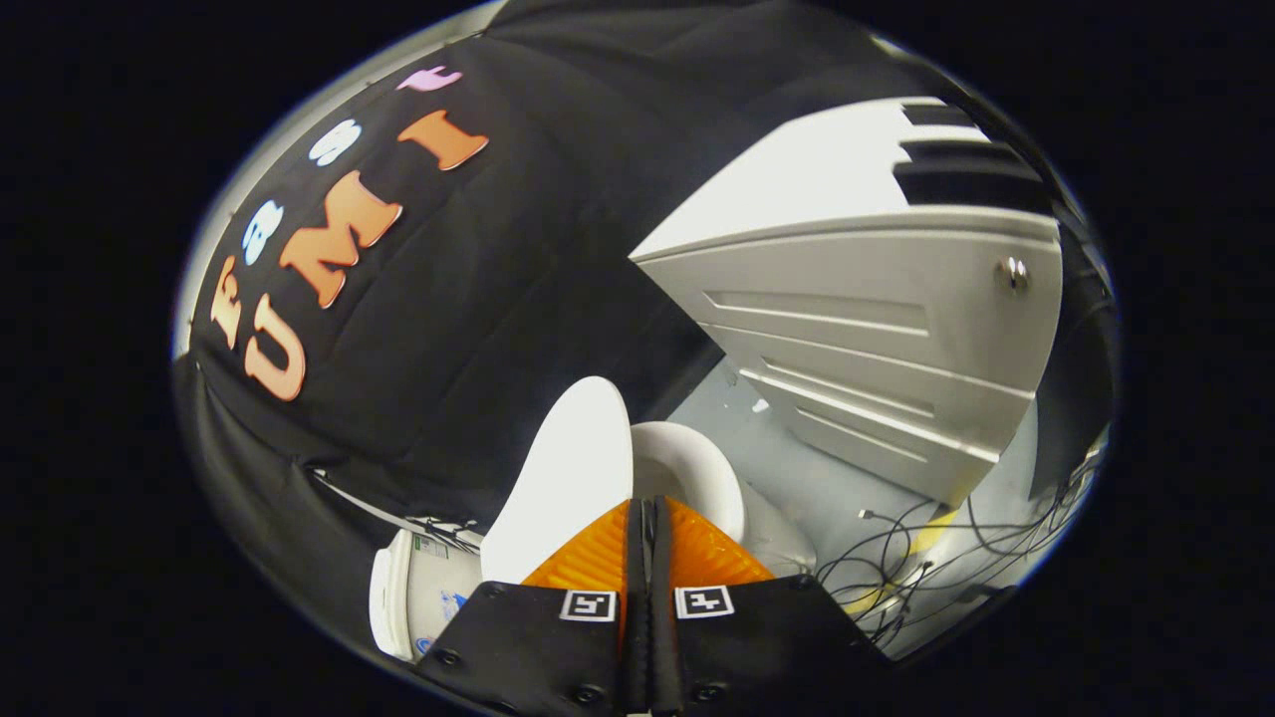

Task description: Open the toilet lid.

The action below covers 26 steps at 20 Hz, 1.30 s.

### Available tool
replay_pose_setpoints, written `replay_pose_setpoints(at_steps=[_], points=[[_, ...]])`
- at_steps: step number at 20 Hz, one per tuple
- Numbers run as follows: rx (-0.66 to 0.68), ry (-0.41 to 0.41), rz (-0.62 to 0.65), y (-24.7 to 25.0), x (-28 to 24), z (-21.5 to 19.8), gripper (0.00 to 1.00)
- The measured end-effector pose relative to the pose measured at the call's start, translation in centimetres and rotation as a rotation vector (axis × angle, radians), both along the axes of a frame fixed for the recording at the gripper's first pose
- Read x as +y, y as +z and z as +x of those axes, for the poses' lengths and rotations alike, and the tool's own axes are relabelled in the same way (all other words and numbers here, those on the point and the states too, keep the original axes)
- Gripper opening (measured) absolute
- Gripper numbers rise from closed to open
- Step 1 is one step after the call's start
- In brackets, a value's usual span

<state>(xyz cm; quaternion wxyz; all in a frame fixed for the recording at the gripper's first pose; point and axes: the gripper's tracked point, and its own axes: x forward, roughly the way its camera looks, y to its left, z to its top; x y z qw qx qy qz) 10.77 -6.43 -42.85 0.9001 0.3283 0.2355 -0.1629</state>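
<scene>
Pointing forward with its two fingers pressed together, the gripper (pixel 647 510) holds nothing; only a thin dark line shows between the fingers (pixel 588 558), and no object sits in that line. Just ahead of the fingertips stands the smooth white oval toilet lid (pixel 568 468), raised up and leaning away from the bowl, so the toilet is already open. Next to the lid, directly beyond the fingers, the white rounded ceramic toilet bowl (pixel 697 468) shows its rim and hollow inside. Behind the lid is the white toilet tank (pixel 423 593), which carries a small label. Beyond the bowl stands a pale grey cabinet with panelled drawer fronts (pixel 877 339) and a small round metal knob (pixel 1012 273). On the light grey floor (pixel 797 478) near the cabinet lies a bundle of thin black cables (pixel 916 568), loose and tangled.
</scene>
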Motion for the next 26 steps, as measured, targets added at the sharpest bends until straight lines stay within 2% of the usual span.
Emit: replay_pose_setpoints(at_steps=[4,10,14,16,21,26], points=[[-0.036,0.057,-0.045,3.9,2.1,1.3,0.08],[-0.075,0.199,-0.168,10.1,7.1,4.1,0.08],[-0.065,0.322,-0.324,13.3,11.1,6.1,0.08],[-0.071,0.345,-0.354,14.6,12.9,6.8,0.08],[-0.109,0.369,-0.327,17.5,16.7,7.4,0.08],[-0.139,0.433,-0.368,20.5,21.8,8.0,0.08]])
